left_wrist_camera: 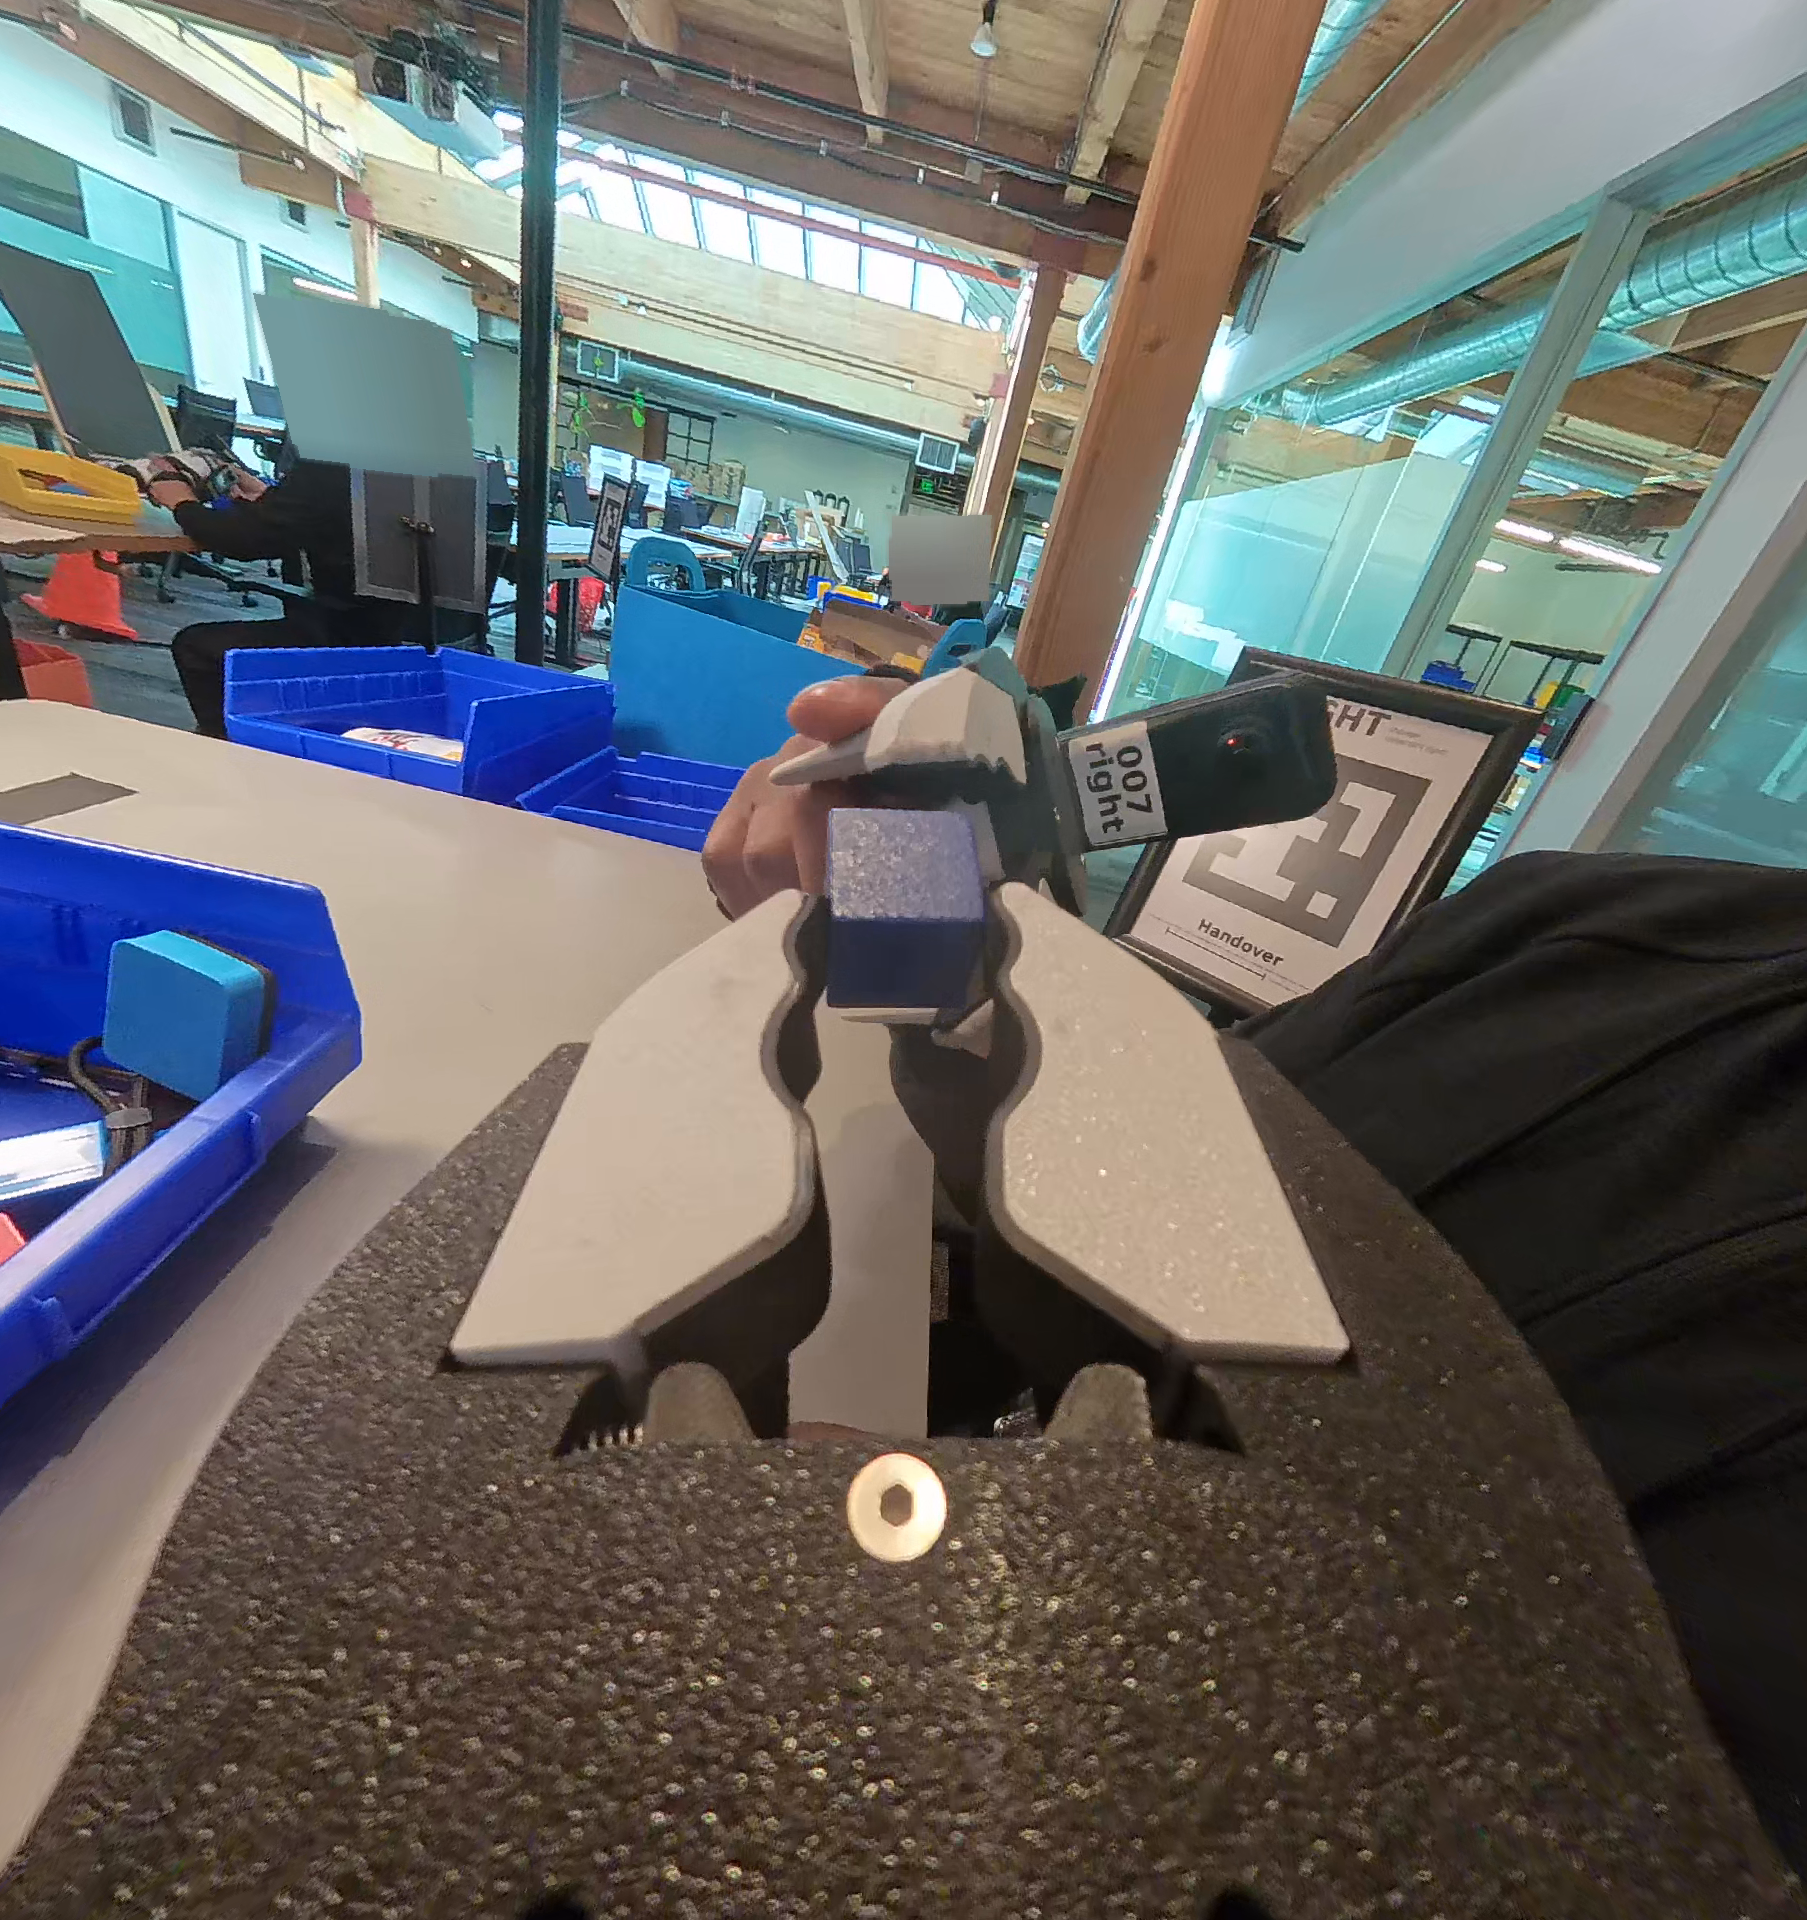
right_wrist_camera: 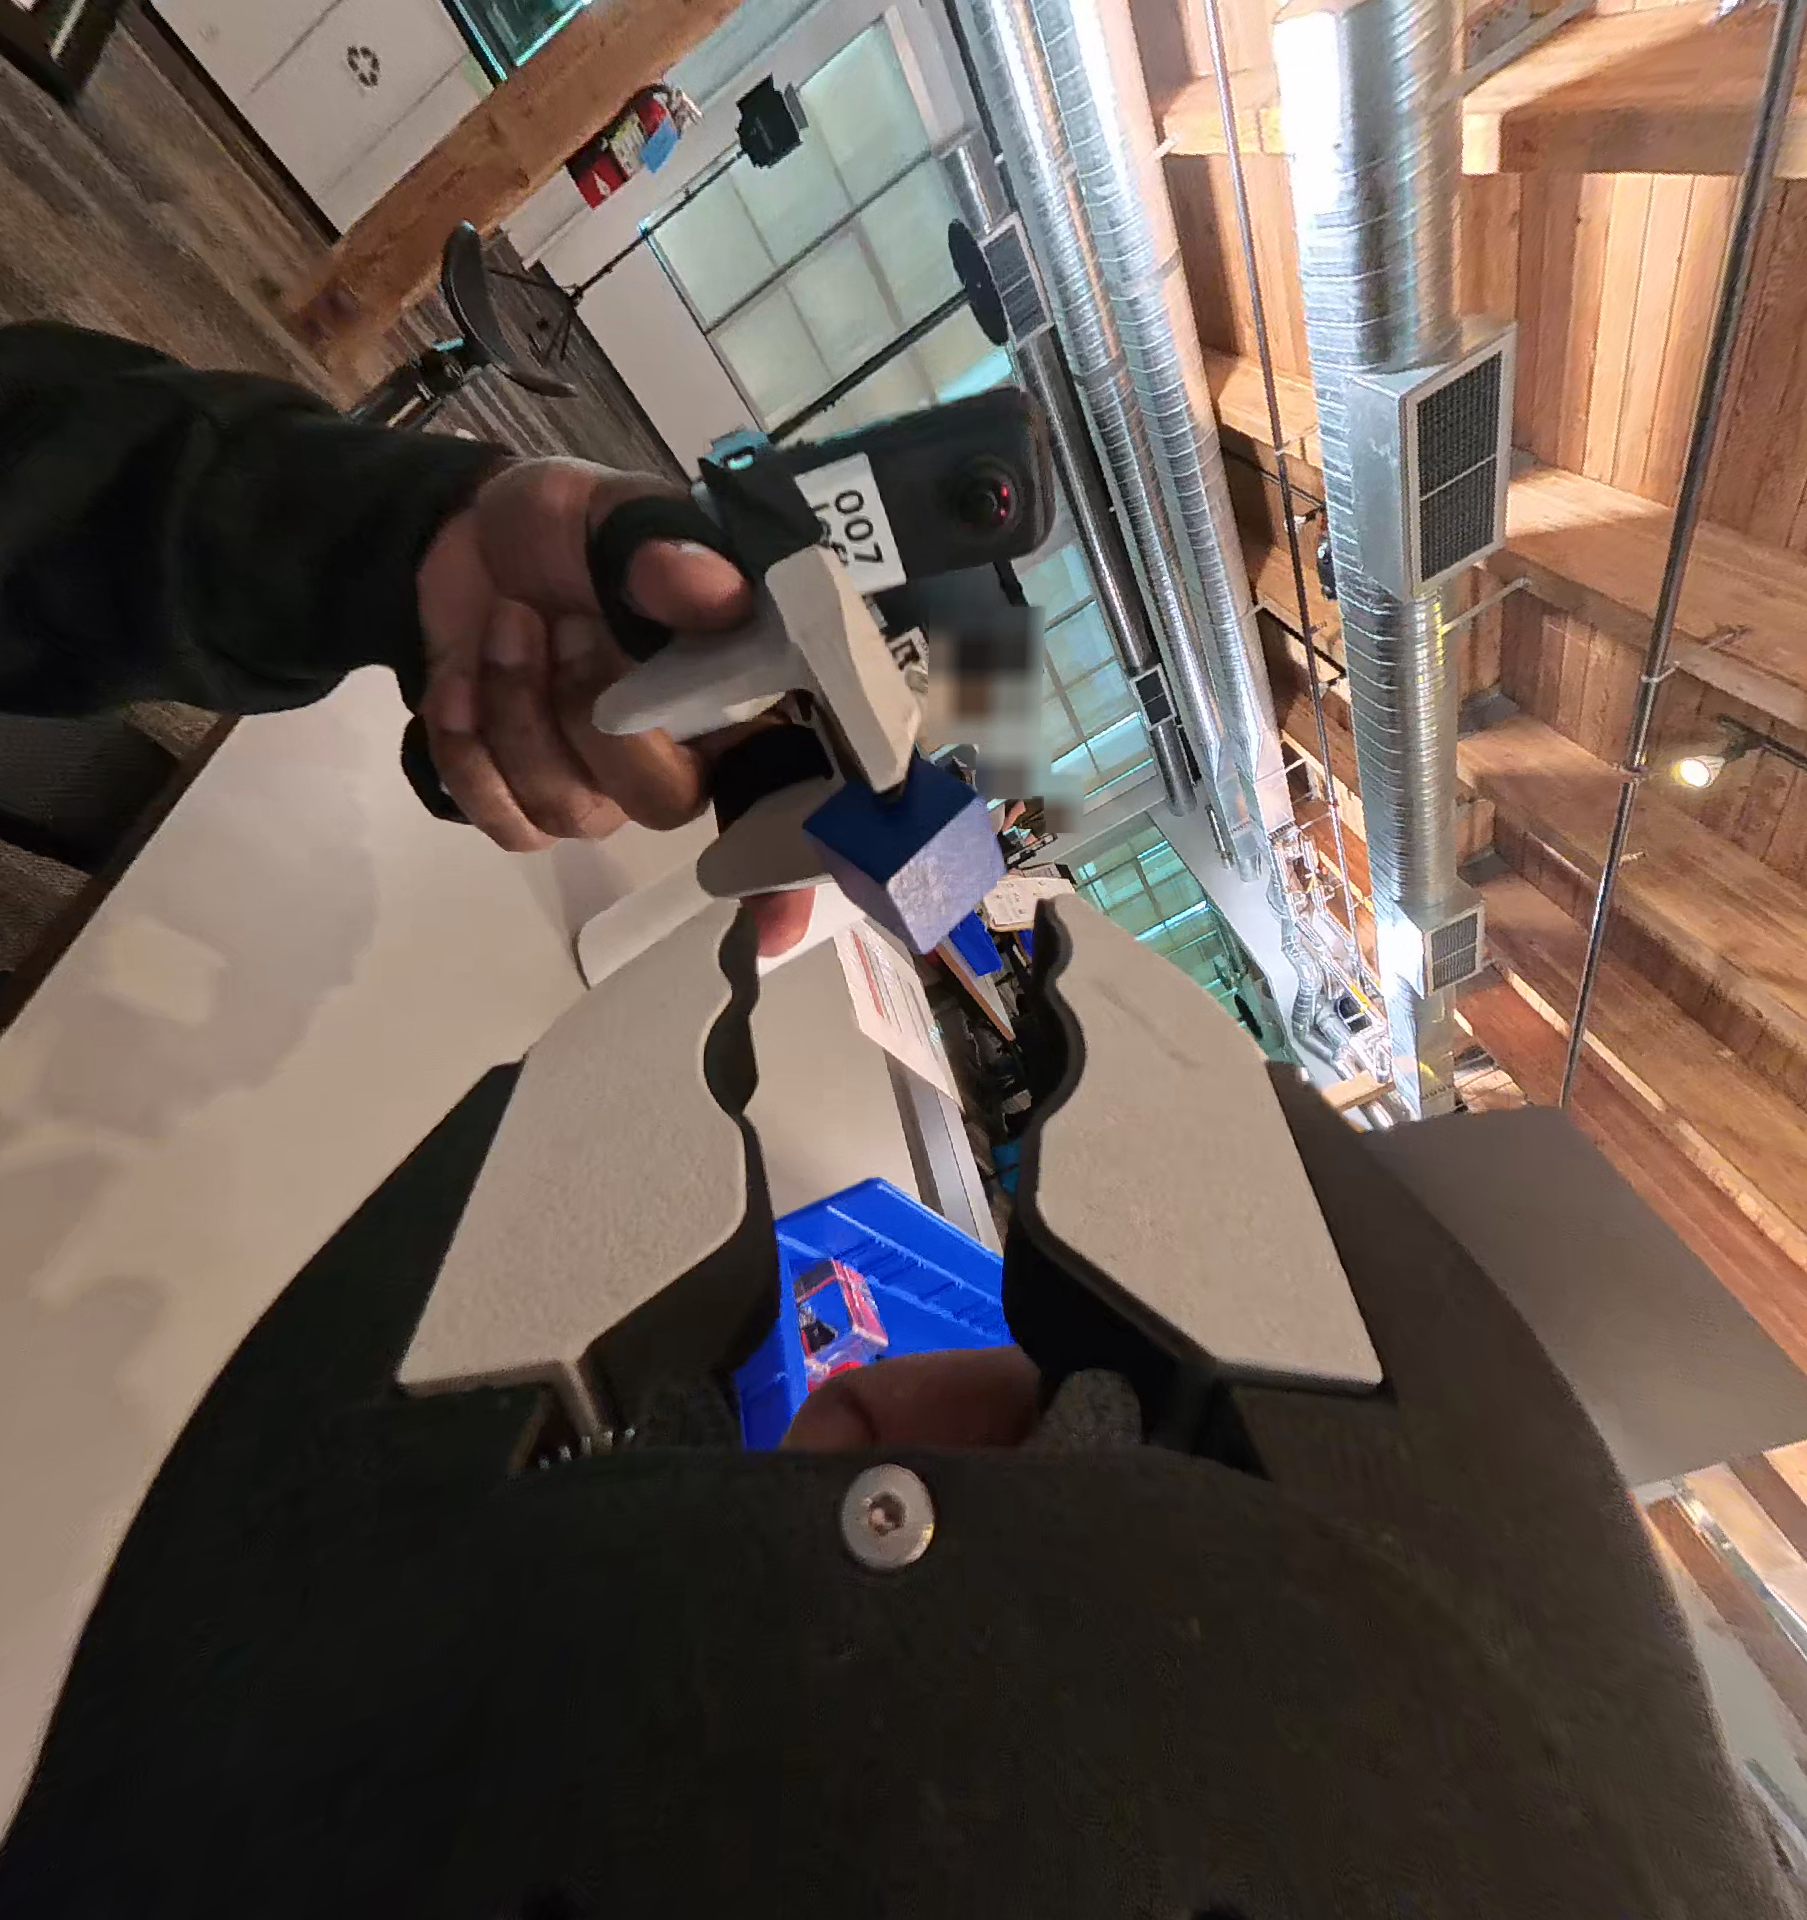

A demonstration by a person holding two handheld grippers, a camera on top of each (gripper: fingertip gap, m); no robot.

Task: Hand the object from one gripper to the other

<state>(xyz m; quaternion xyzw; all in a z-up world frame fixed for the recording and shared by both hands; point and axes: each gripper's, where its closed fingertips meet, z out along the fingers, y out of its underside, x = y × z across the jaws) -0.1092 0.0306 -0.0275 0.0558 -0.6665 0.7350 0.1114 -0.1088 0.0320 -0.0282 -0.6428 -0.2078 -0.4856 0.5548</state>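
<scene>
One blue cube (left_wrist_camera: pixel 904 914) between left tool (left_wrist_camera: pixel 904 935) tips

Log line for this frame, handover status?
phase: handover | left gripper: shut on blue cube | right gripper: open, tips flanking blue cube, not gripping

The blue cube (left_wrist_camera: pixel 904 914) looks matt and finely grained, perhaps painted wood. The left gripper (left_wrist_camera: pixel 904 935) has grey fingers (left_wrist_camera: pixel 670 1122) of matt, speckled plastic on a rough, pebbled black body. The bin (left_wrist_camera: pixel 255 1049) is glossy blue plastic; the tabletop (left_wrist_camera: pixel 442 883) is smooth and pale.
</scene>
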